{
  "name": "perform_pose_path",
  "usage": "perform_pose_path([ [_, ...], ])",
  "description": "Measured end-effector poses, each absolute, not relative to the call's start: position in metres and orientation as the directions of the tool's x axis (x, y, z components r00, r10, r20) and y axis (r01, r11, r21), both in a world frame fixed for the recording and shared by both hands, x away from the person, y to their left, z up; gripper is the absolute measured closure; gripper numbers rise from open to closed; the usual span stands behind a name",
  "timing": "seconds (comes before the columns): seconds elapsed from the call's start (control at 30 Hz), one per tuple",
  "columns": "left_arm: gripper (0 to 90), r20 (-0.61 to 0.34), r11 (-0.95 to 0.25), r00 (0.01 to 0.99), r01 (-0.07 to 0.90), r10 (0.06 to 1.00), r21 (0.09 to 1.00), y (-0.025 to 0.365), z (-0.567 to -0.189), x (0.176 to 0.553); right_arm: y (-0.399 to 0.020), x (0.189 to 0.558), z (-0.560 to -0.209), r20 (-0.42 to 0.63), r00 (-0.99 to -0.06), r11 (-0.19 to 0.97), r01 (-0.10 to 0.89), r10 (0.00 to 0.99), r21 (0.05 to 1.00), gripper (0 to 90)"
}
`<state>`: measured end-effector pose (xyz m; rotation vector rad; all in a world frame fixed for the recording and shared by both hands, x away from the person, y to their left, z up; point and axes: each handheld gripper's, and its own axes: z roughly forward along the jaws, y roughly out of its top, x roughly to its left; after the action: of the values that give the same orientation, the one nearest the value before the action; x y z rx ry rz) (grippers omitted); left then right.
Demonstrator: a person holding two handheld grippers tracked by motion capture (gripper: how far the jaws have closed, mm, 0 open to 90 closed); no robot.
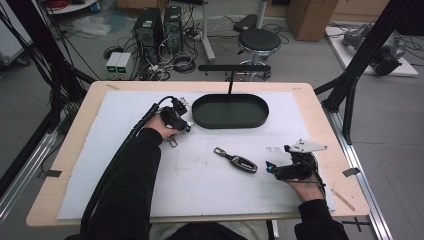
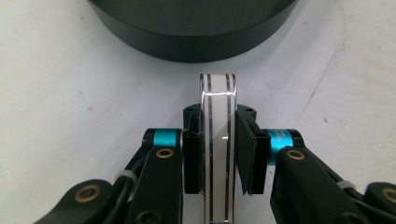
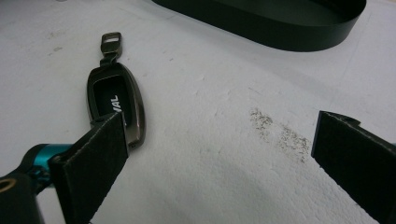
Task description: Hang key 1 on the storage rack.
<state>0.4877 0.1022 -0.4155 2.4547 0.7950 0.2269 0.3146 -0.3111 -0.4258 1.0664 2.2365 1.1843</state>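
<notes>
At a white-covered table (image 1: 210,185), seen from the high view, a person works with a two-jaw gripper in each hand. The black oval tray (image 1: 230,121) at the far middle of the mat holds nothing. The left gripper (image 1: 176,131) sits just off the tray's left end; what it grips is too small to make out from here. A dark metal car key fob (image 1: 241,163) with a clip at one end lies flat on the mat on the near side of the tray, well apart from it, and the right gripper (image 1: 270,167) rests just beside the fob's right end.

In the left gripper view, the left gripper (image 2: 218,149) is clenched on a thin white disc-like object (image 2: 217,140), held on edge, its rim marked by two dark lines; both pads press its flat faces. The object points toward the black oval tray (image 2: 187,42), whose curved wall stands close ahead.

In the right gripper view, the right gripper (image 3: 219,154) stands released, jaws wide apart with bare mat between them. The car key fob (image 3: 116,100), gunmetal-framed with white lettering on a black inset, lies just beside the left jaw, partly behind it, outside the gap. The black oval tray (image 3: 280,28) runs along the top edge, well beyond the fob
</notes>
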Motion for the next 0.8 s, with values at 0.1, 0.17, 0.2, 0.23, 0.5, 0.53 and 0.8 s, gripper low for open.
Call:
perform_pose_path([
  [0.1, 74.0, 0.017, -0.674, 0.81, 0.477, 0.587, 0.564, 0.107, -0.407, 0.486, -0.31, 0.315, -0.426, 0.008, -0.633, 0.354, 0.444, 0.774, 0.823, 3.3],
  [0.17, 74.1, 0.033, -0.672, 0.808, 0.466, 0.589, 0.575, 0.11, -0.4, 0.485, -0.31, 0.314, -0.426, 0.012, -0.635, 0.354, 0.446, 0.772, 0.822, 3.3],
  [0.2, 74.1, 0.047, -0.675, 0.809, 0.455, 0.586, 0.581, 0.112, -0.396, 0.484, -0.31, 0.314, -0.426, 0.01, -0.639, 0.357, 0.443, 0.769, 0.822, 3.2],
  [0.23, 74.2, 0.054, -0.672, 0.807, 0.451, 0.589, 0.588, 0.114, -0.392, 0.483, -0.31, 0.314, -0.426, 0.006, -0.639, 0.36, 0.441, 0.769, 0.822, 3.2],
  [0.5, 74.2, 0.056, -0.631, 0.791, 0.441, 0.609, 0.638, 0.127, -0.37, 0.478, -0.311, 0.313, -0.425, 0.011, -0.633, 0.35, 0.442, 0.774, 0.826, 3.2],
  [0.53, 74.3, 0.054, -0.623, 0.787, 0.442, 0.614, 0.646, 0.129, -0.367, 0.477, -0.311, 0.313, -0.425, 0.014, -0.634, 0.348, 0.443, 0.773, 0.826, 3.3],
  [0.8, 74.3, 0.02, -0.538, 0.756, 0.447, 0.654, 0.714, 0.147, -0.338, 0.478, -0.311, 0.313, -0.425, 0.019, -0.634, 0.344, 0.445, 0.773, 0.827, 3.2],
])
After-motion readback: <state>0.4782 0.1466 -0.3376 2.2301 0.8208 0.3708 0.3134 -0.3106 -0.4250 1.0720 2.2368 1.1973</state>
